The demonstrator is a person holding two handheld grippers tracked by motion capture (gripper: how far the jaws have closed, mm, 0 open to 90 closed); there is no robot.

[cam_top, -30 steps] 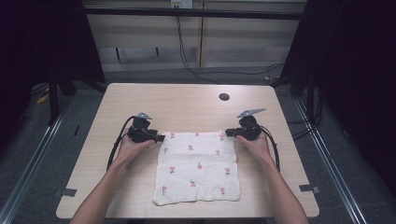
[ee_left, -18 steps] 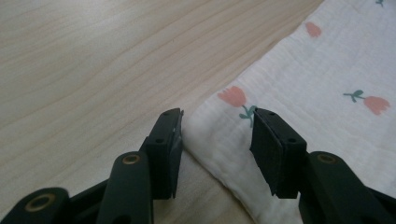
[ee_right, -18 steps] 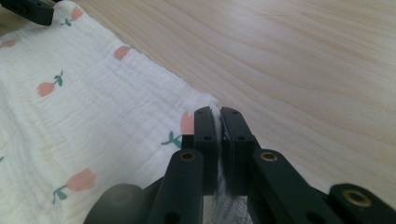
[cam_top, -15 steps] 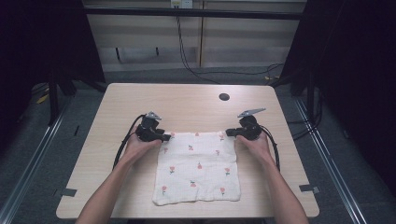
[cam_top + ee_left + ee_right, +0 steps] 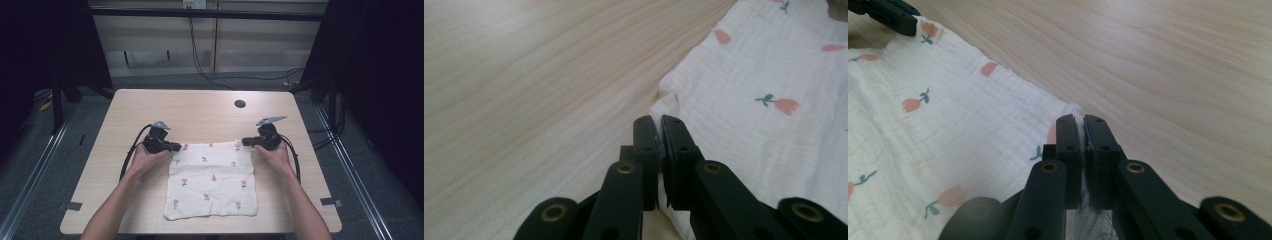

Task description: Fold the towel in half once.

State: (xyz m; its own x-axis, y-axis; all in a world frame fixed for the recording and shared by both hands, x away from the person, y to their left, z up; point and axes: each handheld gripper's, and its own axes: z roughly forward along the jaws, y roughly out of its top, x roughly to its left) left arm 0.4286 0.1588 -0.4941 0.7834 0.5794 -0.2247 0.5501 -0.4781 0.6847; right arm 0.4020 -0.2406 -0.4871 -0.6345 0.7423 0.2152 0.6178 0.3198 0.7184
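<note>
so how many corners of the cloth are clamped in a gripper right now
2. The left gripper pinches the far left corner of the cloth, and the right gripper pinches the far right corner. Both near corners lie free on the table.

A cloth (image 5: 211, 181) is spread on the near half of the table (image 5: 130, 107). Its far left corner is met by the left gripper (image 5: 176, 147), its far right corner by the right gripper (image 5: 245, 142). A hole (image 5: 240, 104) is set far right of centre.
</note>
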